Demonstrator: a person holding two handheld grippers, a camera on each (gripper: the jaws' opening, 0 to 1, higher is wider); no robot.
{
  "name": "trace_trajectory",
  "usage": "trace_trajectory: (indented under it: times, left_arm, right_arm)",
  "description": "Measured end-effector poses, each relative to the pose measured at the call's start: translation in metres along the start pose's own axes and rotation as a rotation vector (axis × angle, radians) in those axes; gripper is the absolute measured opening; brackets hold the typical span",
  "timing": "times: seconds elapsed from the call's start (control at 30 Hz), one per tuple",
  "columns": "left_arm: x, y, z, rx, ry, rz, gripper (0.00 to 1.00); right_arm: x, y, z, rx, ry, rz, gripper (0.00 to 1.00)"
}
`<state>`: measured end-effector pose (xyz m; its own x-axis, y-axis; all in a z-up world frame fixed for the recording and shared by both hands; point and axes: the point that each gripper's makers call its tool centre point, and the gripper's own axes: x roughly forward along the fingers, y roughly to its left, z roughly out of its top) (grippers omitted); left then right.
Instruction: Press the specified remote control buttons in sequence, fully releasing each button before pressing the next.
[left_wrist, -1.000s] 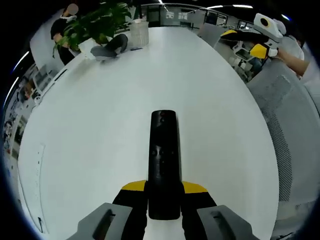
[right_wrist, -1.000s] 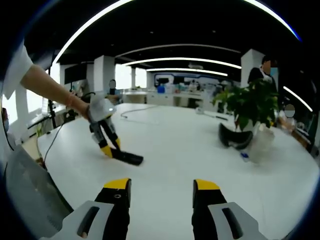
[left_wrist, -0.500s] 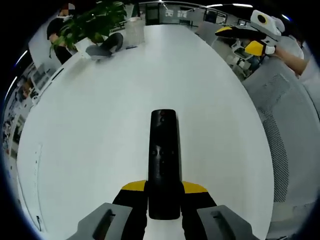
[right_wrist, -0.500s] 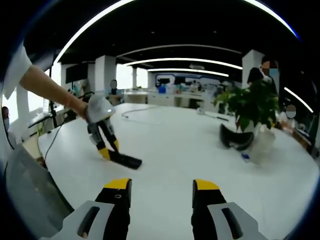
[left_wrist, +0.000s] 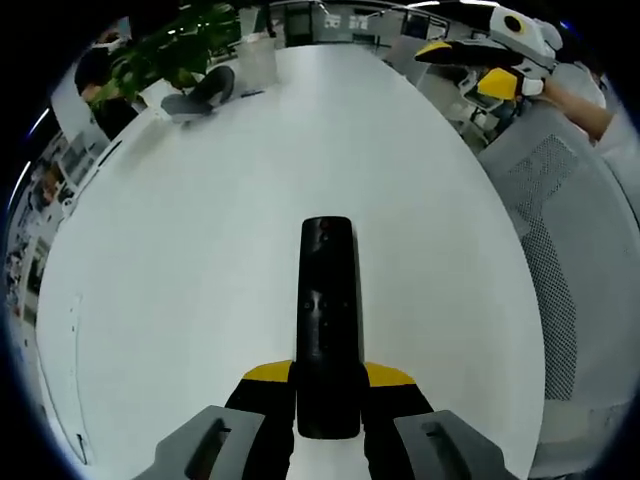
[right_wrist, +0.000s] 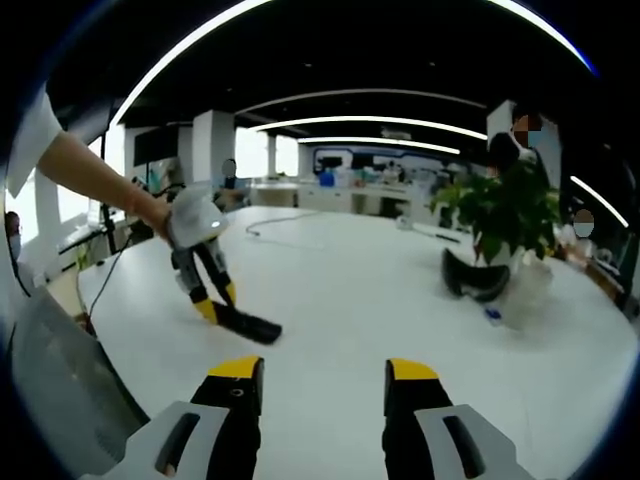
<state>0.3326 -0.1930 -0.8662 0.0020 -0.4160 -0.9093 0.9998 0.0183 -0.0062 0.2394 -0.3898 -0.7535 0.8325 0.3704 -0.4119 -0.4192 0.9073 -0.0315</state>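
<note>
Left tongs (left_wrist: 328, 385), grey w/ yellow tips, are clamping one long black plastic remote control (left_wrist: 327, 320) by its near end; the remote is pointing away over the big white oval desk (left_wrist: 200, 260). In the right gripper view the same remote (right_wrist: 247, 324) is sitting low over the desk, held at a slant by the left tongs (right_wrist: 212, 306) in a person's hand (right_wrist: 160, 213). Right tongs (right_wrist: 325, 372) are hovering w/ jaws apart, nothing between them, well apart from the remote. One green potted plant (right_wrist: 500, 215) and one dark headset-like item (right_wrist: 472, 277) are sitting at the desk's far side.
</note>
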Motion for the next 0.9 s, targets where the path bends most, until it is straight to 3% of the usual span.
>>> trace_trajectory:
  times: [0.9]
  left_arm:
    - [0.001,-0.024,0.001,-0.011,-0.016,0.008,0.24]
  right_arm:
    - [0.0,0.002,0.0,-0.004,-0.004,0.008,0.45]
